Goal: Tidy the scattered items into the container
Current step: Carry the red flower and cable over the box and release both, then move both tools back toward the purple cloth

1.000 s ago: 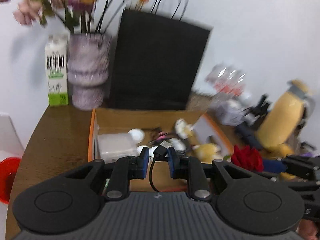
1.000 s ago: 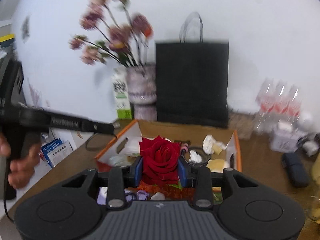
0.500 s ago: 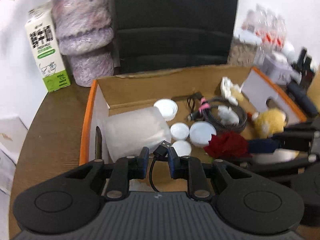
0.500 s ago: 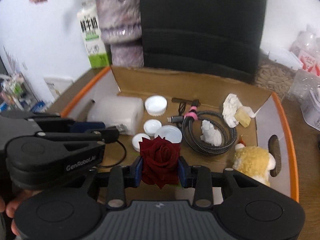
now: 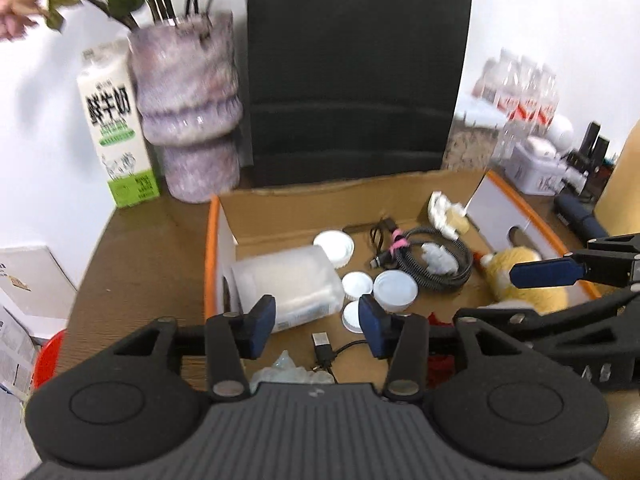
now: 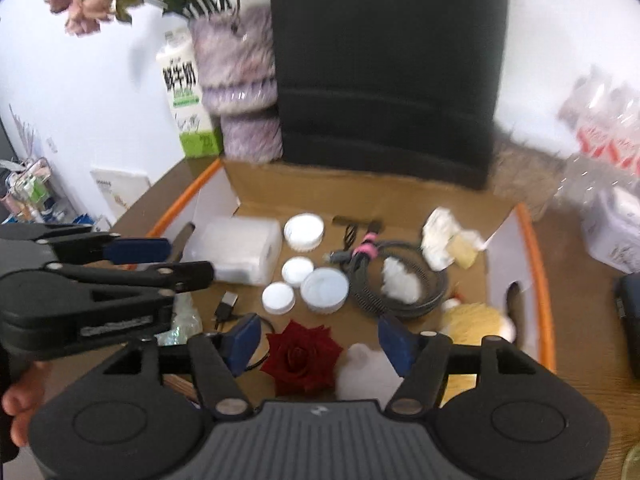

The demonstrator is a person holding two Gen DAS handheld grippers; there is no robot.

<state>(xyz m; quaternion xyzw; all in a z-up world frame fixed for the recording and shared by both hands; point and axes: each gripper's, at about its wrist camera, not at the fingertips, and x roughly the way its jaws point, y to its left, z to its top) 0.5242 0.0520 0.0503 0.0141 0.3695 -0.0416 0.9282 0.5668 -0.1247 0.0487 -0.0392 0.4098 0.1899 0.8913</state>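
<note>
- The left tongs, low in the centre of the left wrist view, stand wide apart with nothing between the blue pads; a thin black USB cable lies loose on the box floor in the gap.
- The right tongs, low in the centre of the right wrist view, are also spread apart, and a dark red fabric rose lies free on the box floor between them, touching neither pad.
- Both sit inside the shallow cardboard box with orange-edged flaps, which fills the middle of each frame on the brown wooden worktop.
- Further into the box: a frosted plastic roll at centre left, four white round lids in the middle, a coiled grey braided cable with a pink tie right of them, and a yellow plush toy at the right edge.
- Behind the box, at the top of the frame, stand a black paper bag, a mottled purple vase and a white-and-green milk carton.
</note>
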